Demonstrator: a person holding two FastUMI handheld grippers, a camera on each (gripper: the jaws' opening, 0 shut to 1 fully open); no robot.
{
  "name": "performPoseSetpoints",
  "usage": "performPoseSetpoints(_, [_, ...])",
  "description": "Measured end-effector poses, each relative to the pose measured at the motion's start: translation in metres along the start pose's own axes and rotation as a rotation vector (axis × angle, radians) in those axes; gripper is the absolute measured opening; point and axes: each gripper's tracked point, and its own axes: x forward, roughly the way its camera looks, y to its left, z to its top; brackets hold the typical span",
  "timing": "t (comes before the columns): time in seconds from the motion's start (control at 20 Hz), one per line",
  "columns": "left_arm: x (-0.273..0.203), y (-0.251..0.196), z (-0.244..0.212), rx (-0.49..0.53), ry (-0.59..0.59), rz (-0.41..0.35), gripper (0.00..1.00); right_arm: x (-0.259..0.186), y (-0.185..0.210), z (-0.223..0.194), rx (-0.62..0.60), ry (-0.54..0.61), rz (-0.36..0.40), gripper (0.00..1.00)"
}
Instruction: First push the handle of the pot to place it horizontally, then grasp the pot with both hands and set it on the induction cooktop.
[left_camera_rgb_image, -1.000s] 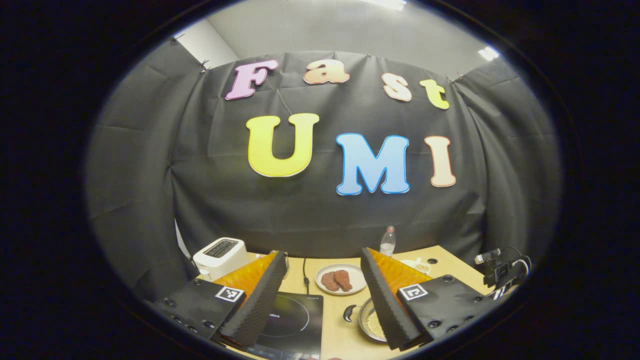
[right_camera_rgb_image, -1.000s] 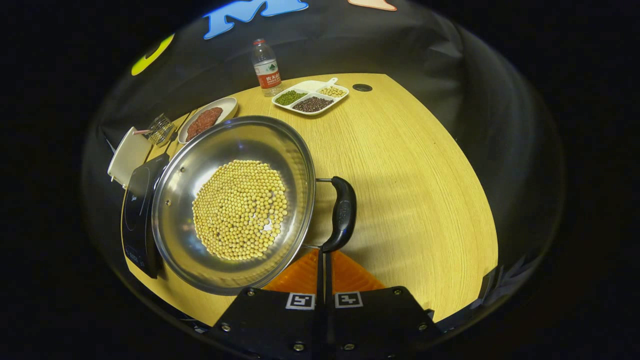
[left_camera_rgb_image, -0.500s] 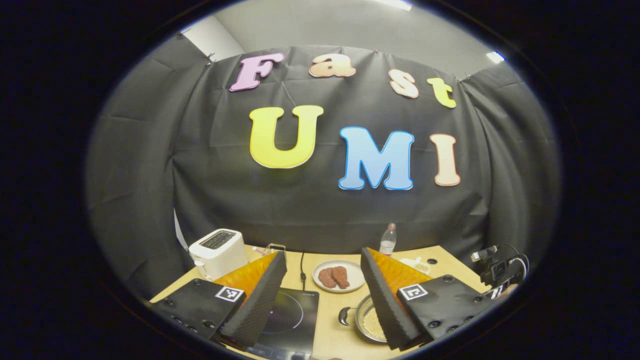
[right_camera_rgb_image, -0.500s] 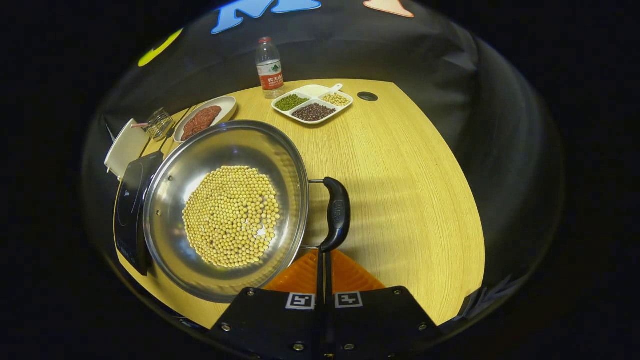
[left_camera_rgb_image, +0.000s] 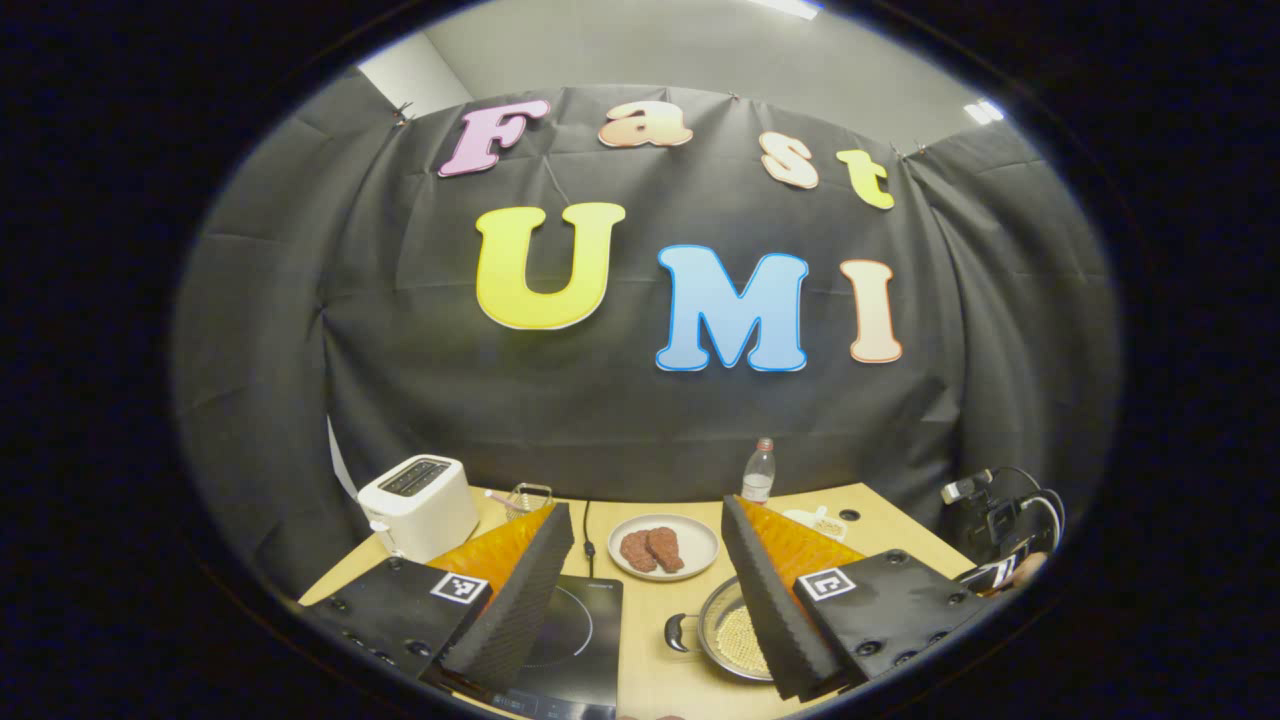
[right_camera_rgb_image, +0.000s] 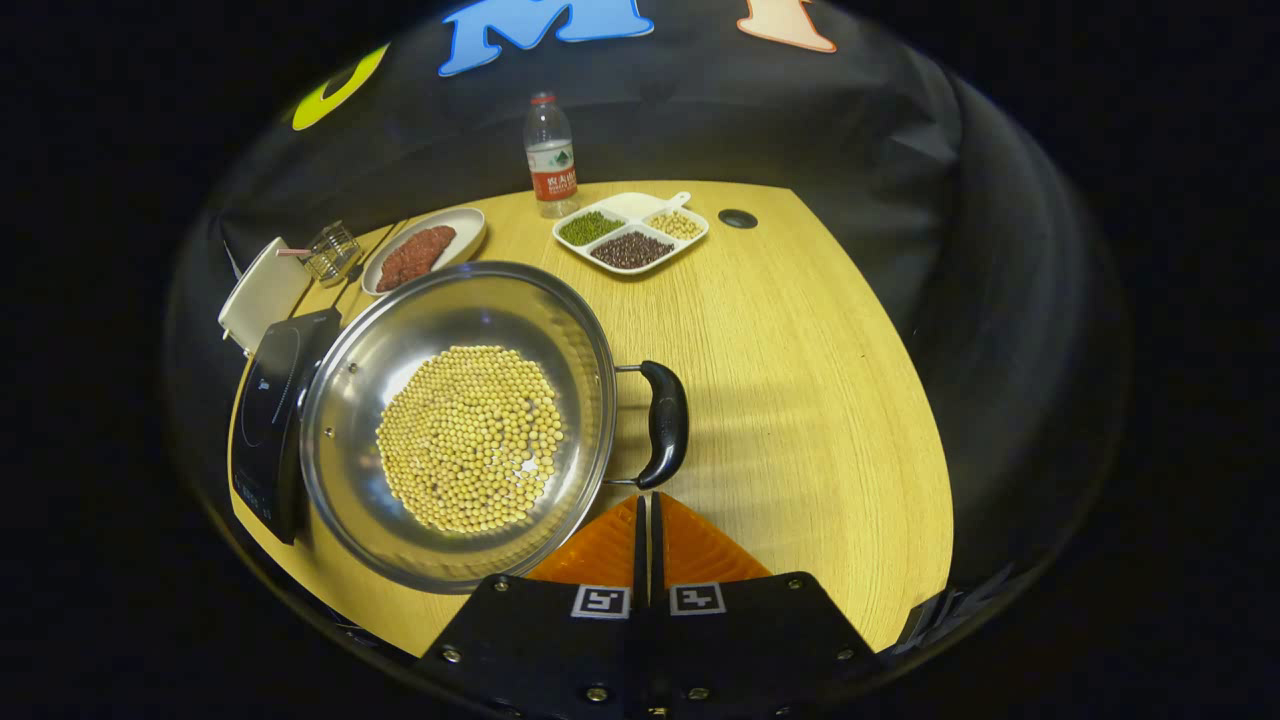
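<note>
The steel pot (right_camera_rgb_image: 480, 300) sits on the wooden table (right_camera_rgb_image: 800, 400) with yellow beans (right_camera_rgb_image: 470, 435) in its bottom. Its black side handle (right_camera_rgb_image: 665, 423) points right, toward the open table. My right gripper (right_camera_rgb_image: 645, 497) is shut, its tip right at the near end of that handle; I cannot tell if they touch. The black induction cooktop (right_camera_rgb_image: 265, 420) lies just left of the pot. My left gripper (left_camera_rgb_image: 645, 512) hangs open above the table, with the cooktop (left_camera_rgb_image: 570, 640) and the pot (left_camera_rgb_image: 735, 640) below it.
A white toaster (left_camera_rgb_image: 415, 505), a wire basket (right_camera_rgb_image: 330, 252) and a plate of meat (right_camera_rgb_image: 420, 255) stand behind the cooktop. A water bottle (right_camera_rgb_image: 550, 155) and a divided dish of beans (right_camera_rgb_image: 630, 225) are at the back. A camera with cables (left_camera_rgb_image: 1000, 520) shows at the right edge.
The pot's handle has swung from a slant to nearly straight, and the pot has shifted a little away from my right gripper. My left gripper has drifted slightly, staying open.
</note>
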Motion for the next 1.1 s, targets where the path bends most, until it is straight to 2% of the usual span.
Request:
performPoseSetpoints(0.25, [-0.003, -0.005, -0.009, -0.001, 0.019, -0.077, 0.95, -0.051, 0.016, 0.016, 0.058, -0.128, 0.021, 0.00])
performPoseSetpoints(0.3, [-0.004, -0.007, -0.010, 0.000, 0.027, -0.093, 0.95, -0.061, 0.021, 0.017, 0.081, -0.147, 0.036, 0.08])
performPoseSetpoints(0.35, [-0.005, -0.010, -0.013, 0.002, 0.035, -0.109, 0.97, -0.066, 0.025, 0.016, 0.094, -0.157, 0.043, 0.19])
performPoseSetpoints(0.45, [-0.003, -0.017, -0.017, 0.004, 0.056, -0.145, 0.97, -0.071, 0.019, 0.016, 0.092, -0.187, 0.017, 0.74])
performPoseSetpoints(0.5, [-0.002, -0.021, -0.021, 0.002, 0.075, -0.160, 0.95, -0.074, 0.018, 0.017, 0.088, -0.199, 0.008, 0.91])
performPoseSetpoints(0.6, [0.005, -0.029, -0.035, -0.013, 0.119, -0.182, 0.95, -0.079, 0.018, 0.018, 0.094, -0.208, 0.015, 0.91])
performPoseSetpoints(0.65, [0.006, -0.036, -0.044, -0.021, 0.136, -0.192, 0.99, -0.079, 0.017, 0.021, 0.092, -0.217, 0.021, 0.91])
performPoseSetpoints(1.05, [0.052, -0.058, -0.133, -0.008, 0.373, -0.183, 0.99, -0.047, 0.002, 0.035, 0.051, -0.203, 0.031, 0.91])
performPoseSetpoints(1.1, [0.059, -0.061, -0.147, -0.009, 0.404, -0.179, 0.95, -0.040, 0.000, 0.036, 0.047, -0.193, 0.035, 0.91])
